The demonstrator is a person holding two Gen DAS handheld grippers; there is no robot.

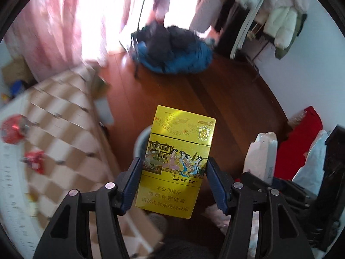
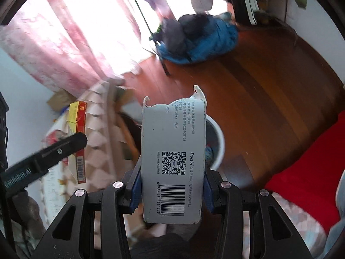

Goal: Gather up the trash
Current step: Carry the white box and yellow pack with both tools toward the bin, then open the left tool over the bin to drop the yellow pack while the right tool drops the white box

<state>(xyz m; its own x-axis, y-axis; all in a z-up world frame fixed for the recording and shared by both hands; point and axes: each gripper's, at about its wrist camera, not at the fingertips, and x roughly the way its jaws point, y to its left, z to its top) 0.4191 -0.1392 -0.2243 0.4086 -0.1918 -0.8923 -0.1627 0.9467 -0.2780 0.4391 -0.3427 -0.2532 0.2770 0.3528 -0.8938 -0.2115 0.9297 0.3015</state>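
I carry both pieces above the white bin [image 2: 215,142] on the wooden floor so they can drop in: left gripper [image 1: 174,172] pinching a yellow cigarette pack [image 1: 175,159], right gripper [image 2: 172,179] clamped on a torn grey carton [image 2: 172,159] (toothpaste, probably).
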